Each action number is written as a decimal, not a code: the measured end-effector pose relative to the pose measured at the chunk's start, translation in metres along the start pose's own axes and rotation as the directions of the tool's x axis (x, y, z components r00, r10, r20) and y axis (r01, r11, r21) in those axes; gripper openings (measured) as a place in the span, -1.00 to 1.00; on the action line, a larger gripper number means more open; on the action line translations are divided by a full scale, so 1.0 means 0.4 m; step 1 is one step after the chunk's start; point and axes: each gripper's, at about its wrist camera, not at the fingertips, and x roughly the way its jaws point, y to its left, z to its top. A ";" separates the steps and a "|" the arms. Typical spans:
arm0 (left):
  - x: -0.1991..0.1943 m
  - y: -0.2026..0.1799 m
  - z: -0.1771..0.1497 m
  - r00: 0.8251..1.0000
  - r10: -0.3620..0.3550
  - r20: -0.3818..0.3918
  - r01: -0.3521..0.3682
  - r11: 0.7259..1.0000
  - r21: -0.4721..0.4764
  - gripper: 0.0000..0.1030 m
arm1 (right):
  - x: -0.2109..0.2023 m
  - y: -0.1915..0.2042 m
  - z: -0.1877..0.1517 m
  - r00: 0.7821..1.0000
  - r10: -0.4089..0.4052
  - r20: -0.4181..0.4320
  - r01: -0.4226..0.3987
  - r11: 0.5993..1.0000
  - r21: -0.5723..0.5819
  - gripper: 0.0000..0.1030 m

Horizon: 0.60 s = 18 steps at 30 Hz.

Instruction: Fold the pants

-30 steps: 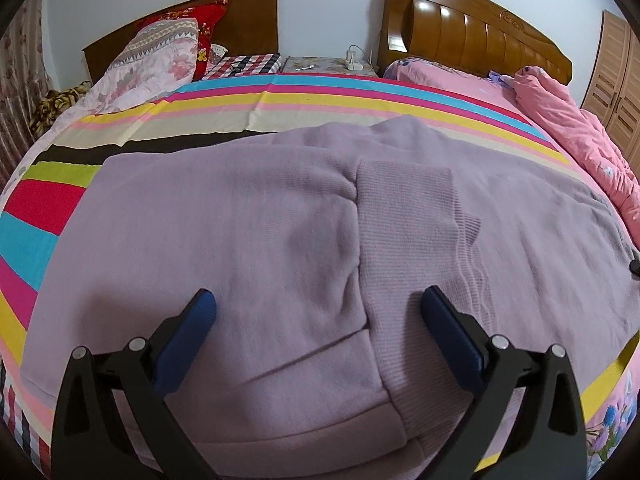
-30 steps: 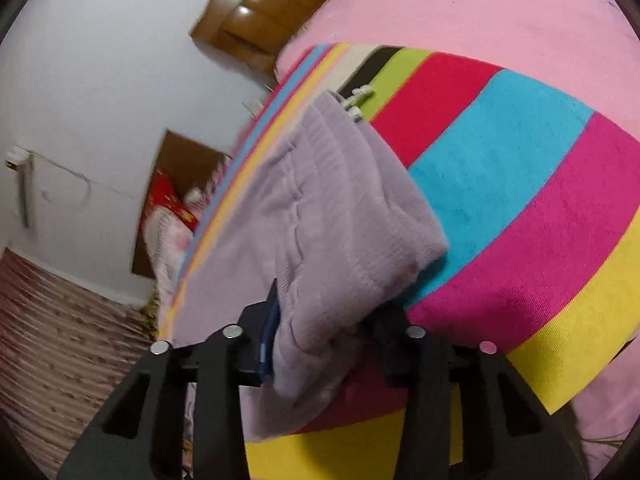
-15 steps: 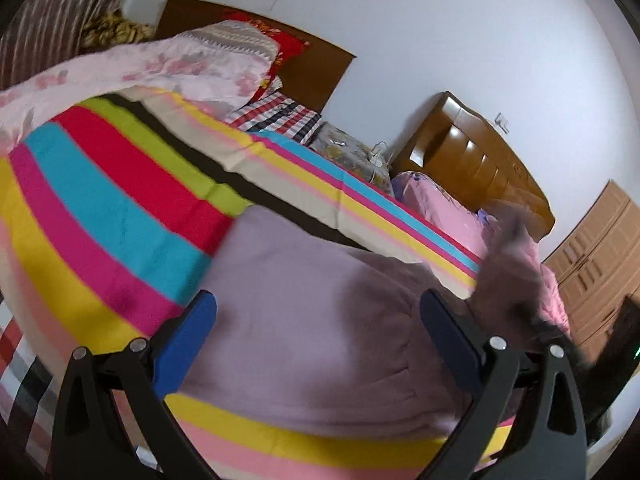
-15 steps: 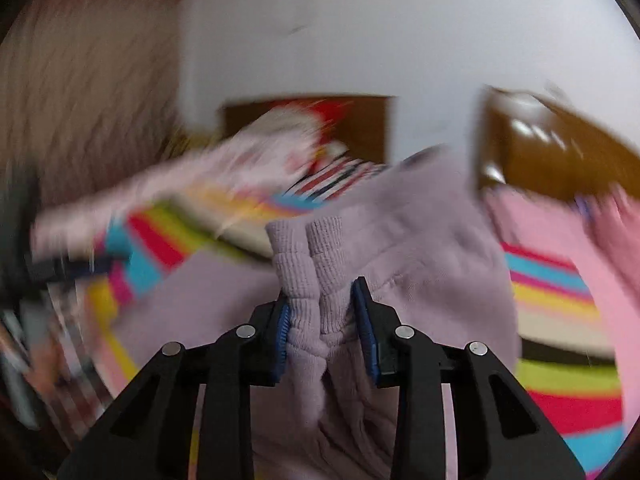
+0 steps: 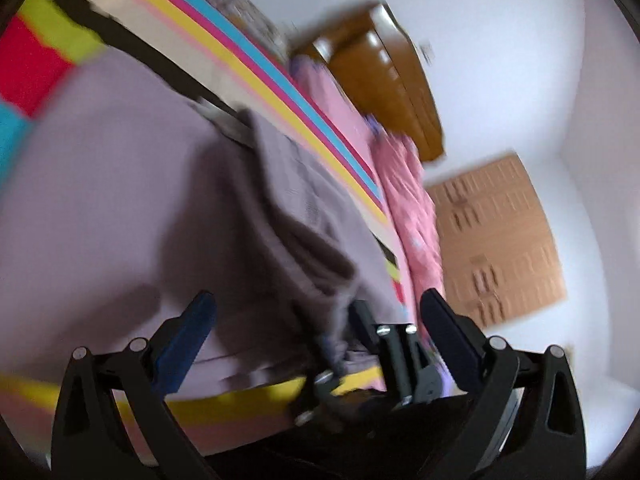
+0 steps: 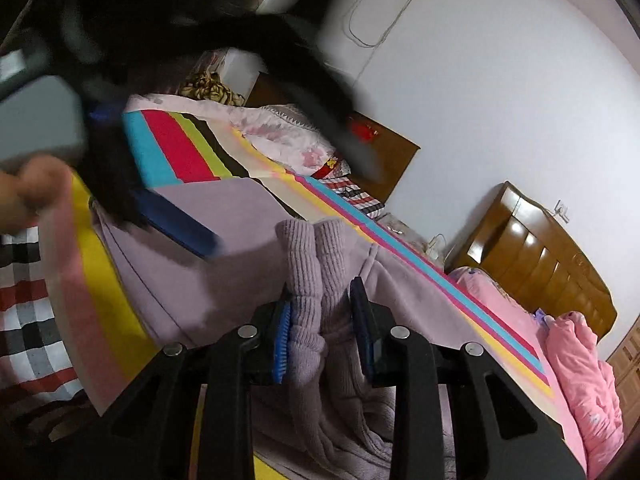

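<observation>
Right gripper: its blue pads are clamped on the two ribbed cuffs of the pants, which stand up side by side between them; the jaws have just been closing further onto that cloth.
Cuffs: bunched together, poking up past the fingertips, with more of the knit hanging down below the pads.
Left gripper: jaws wide apart with nothing pressed between them; the lilac cloth lies beyond and under the gap, not touched by either pad as far as the blur allows.
Right gripper seen from the left: its black frame shows between the left fingers, with a dark fold of the pants running up from it.
Pants: lilac, spread on the striped blanket, the raised leg ends drawn over the flat part.
Hand: at the left edge of the right wrist view, by the blurred left gripper.
Bed beyond: a pink quilt lies along the far side, right of the stripes.
Headboard: brown wood, against the white wall.
Wardrobe: light wood doors, far right in the left wrist view.
</observation>
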 end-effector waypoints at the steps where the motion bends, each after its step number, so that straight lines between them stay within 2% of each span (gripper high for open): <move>1: 0.020 -0.003 0.011 1.000 -0.007 -0.013 0.007 1.000 -0.005 0.96 | 0.006 0.006 0.002 1.000 -0.003 -0.002 0.003 1.000 -0.010 -0.43; 3: 0.070 -0.008 0.040 0.999 -0.003 -0.047 0.003 1.000 -0.004 0.96 | 0.004 0.018 -0.001 1.000 0.015 -0.003 -0.015 1.000 -0.025 -0.28; 4: 0.107 -0.007 0.057 0.997 0.031 -0.075 -0.030 1.000 0.002 0.96 | -0.011 0.022 -0.006 0.999 0.048 -0.011 -0.048 0.998 -0.043 -0.02; 5: 0.127 0.003 0.068 0.994 0.062 -0.087 -0.063 0.998 -0.004 0.96 | -0.030 0.022 -0.011 0.998 0.068 -0.008 -0.068 0.996 -0.059 0.34; 6: 0.150 0.016 0.075 0.990 0.098 -0.103 -0.100 0.995 -0.017 0.95 | -0.052 0.020 -0.013 0.998 0.069 0.002 -0.069 0.995 -0.073 0.46; 9: 0.167 0.024 0.079 0.987 0.119 -0.106 -0.121 0.993 -0.011 0.95 | -0.134 -0.039 -0.024 0.995 0.091 0.049 -0.089 0.995 -0.042 0.48; 12: 0.168 0.030 0.079 0.988 0.123 -0.094 -0.124 0.992 -0.004 0.96 | -0.225 -0.211 -0.072 0.991 0.086 0.098 -0.103 0.977 0.185 0.51; 14: 0.167 0.021 0.067 0.987 0.136 -0.092 -0.135 0.991 0.012 0.97 | -0.271 -0.324 -0.134 0.993 0.067 0.097 -0.096 0.935 0.341 0.70; 16: 0.172 0.014 0.065 0.984 0.154 -0.094 -0.153 0.988 0.022 0.97 | -0.280 -0.411 -0.216 0.996 0.083 0.019 -0.082 0.884 0.460 0.72; 18: 0.177 0.010 0.066 0.981 0.164 -0.101 -0.163 0.986 0.026 0.97 | -0.250 -0.451 -0.302 0.985 0.142 -0.096 -0.065 0.829 0.556 0.72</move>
